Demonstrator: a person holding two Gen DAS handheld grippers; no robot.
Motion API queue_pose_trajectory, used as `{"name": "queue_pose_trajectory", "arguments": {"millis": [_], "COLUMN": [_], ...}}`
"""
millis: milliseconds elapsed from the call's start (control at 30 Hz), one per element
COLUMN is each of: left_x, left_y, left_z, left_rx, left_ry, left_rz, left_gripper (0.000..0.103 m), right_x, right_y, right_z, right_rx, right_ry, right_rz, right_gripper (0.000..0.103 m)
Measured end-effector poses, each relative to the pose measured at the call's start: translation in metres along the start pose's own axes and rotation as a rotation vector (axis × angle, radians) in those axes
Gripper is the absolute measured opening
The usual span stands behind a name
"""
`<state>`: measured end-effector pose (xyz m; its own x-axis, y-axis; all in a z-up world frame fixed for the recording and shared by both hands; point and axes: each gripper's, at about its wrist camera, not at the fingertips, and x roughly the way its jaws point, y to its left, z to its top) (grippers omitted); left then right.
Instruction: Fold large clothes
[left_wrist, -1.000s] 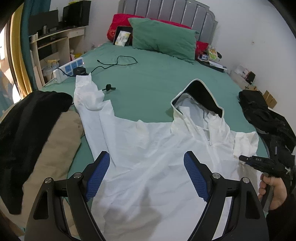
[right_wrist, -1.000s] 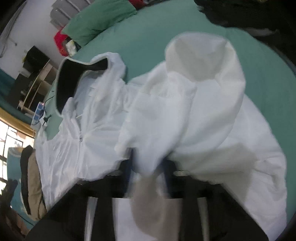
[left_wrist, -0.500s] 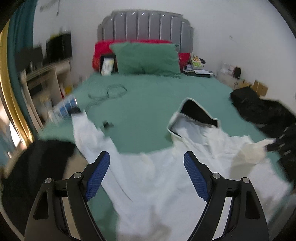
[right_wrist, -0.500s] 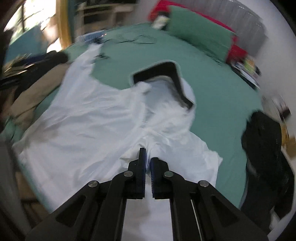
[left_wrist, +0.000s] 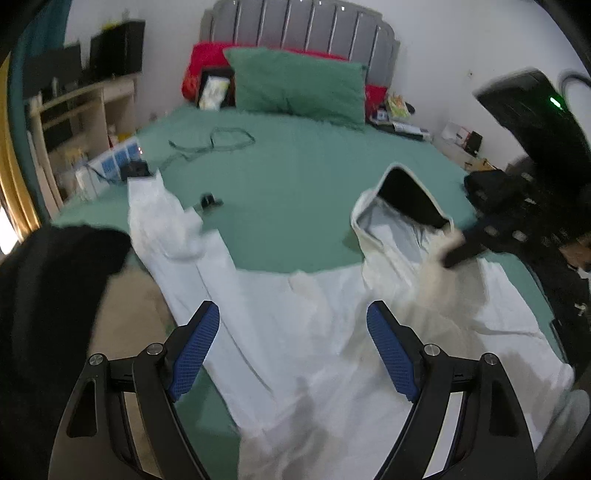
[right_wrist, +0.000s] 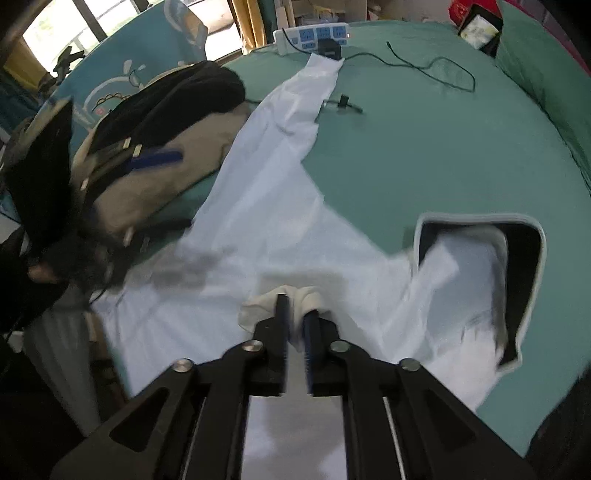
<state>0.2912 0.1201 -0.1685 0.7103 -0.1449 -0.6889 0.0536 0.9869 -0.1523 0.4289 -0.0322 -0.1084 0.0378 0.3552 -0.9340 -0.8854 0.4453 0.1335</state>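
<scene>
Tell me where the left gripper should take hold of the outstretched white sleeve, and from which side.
Grip the cuff end of the outstretched sleeve, near the power strip. It lies flat and straight on the green bedsheet, so the left gripper, open and empty, should probably come down from above and pinch the cuff's edge across its width.
</scene>
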Motion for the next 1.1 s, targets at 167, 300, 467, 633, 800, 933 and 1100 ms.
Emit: {"name": "queue_pose_trajectory", "arguments": {"millis": [167, 300, 467, 633, 800, 933, 1100], "left_x": [0.026, 0.054, 0.076, 0.105, 0.148, 0.128, 0.084], "left_y": [-0.014, -0.038, -0.052, -0.058, -0.055, -0.048, -0.041], "left_z": [-0.012, -0.018, -0.011, 0.002, -0.001, 0.006, 0.004], "left_rx": [0.019, 0.1, 0.105, 0.105, 0.096, 0.05, -0.002], "left_ry": [0.052, 0.105, 0.139, 0.145, 0.278, 0.222, 0.177], "left_rz": [-0.036, -0.033, 0.002, 0.051, 0.055, 0.096, 0.127], "left_gripper": [0.085, 0.085, 0.085, 0.085, 0.012, 0.003, 0.003], "right_x": [-0.016, -0.049, -0.065, -0.051, -0.041, -0.031, -0.021], "right_y": [-0.017, -0.033, -0.056, -0.112, -0.155, -0.18, -0.187], "right_z": [-0.019, -0.083, -0.195, -0.28, -0.317, -0.338, -0.341], "right_rx": [0.066, 0.152, 0.256, 0.477, 0.624, 0.755, 0.783], "right_ry": [-0.135, -0.26, -0.272, -0.197, -0.225, -0.265, -0.283], "right_rz": [-0.094, -0.331, -0.565, -0.629, -0.573, -0.478, -0.411], "right_gripper": [0.064, 0.064, 0.064, 0.064, 0.064, 0.064, 0.063]}}
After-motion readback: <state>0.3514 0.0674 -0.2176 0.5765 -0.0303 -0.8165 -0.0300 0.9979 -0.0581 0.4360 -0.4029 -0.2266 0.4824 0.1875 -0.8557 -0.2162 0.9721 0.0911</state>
